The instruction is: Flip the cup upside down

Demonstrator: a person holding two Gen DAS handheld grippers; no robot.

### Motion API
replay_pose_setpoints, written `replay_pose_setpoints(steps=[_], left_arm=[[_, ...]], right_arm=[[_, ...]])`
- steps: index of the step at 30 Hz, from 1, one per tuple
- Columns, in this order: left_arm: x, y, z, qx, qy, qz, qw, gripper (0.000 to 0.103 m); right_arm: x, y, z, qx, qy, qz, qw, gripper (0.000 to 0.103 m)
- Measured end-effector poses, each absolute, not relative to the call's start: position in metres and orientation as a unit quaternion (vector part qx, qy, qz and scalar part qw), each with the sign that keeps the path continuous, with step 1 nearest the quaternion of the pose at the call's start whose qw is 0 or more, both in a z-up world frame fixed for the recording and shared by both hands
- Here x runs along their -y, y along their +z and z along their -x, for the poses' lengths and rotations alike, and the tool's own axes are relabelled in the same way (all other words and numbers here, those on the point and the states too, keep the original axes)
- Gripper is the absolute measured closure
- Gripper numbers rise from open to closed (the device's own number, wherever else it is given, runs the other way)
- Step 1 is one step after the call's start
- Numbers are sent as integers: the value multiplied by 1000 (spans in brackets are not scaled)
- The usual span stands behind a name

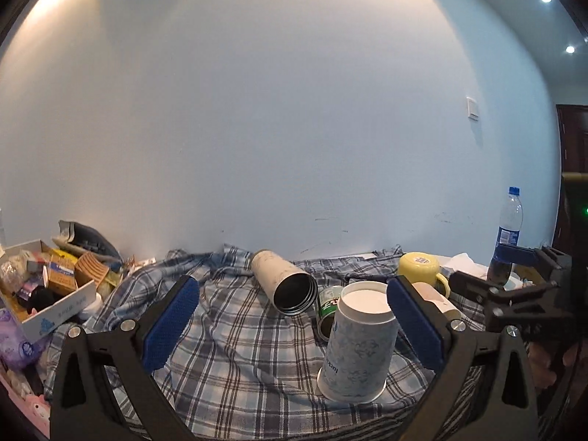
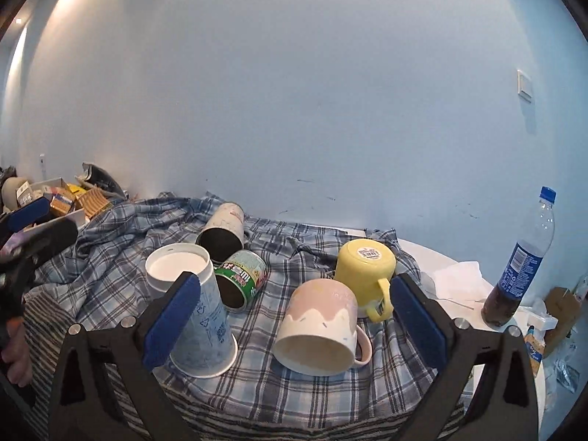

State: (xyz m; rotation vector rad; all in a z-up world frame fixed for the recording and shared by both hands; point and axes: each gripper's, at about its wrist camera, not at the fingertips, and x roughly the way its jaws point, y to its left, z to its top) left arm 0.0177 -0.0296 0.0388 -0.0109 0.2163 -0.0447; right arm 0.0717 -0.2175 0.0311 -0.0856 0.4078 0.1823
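Observation:
A blue-white paper cup (image 1: 358,341) stands upside down on the plaid cloth (image 1: 228,334), just inside the right finger of my open, empty left gripper (image 1: 292,325). It also shows in the right wrist view (image 2: 194,308), behind the left finger of my right gripper. A pink-and-white mug (image 2: 319,327) lies on its side, mouth toward the camera, between the fingers of my open, empty right gripper (image 2: 294,325). A yellow mug (image 2: 365,275) stands upside down behind it.
A steel tumbler (image 1: 284,281) and a green can (image 2: 240,279) lie on their sides behind the paper cup. A cola bottle (image 2: 522,268) stands at the right on the white table. A cluttered box (image 1: 40,290) sits at the left. The wall is close behind.

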Motion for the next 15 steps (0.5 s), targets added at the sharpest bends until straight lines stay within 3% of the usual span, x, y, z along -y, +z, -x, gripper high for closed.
replay_pose_setpoints(steps=[8, 15], left_arm=[[27, 26, -1, -48, -21, 12, 999, 0], [35, 21, -5, -76, -25, -12, 997, 0]], right_arm=[[232, 24, -59, -162, 91, 30, 982, 0], [233, 31, -44, -119, 73, 42, 989, 0]])
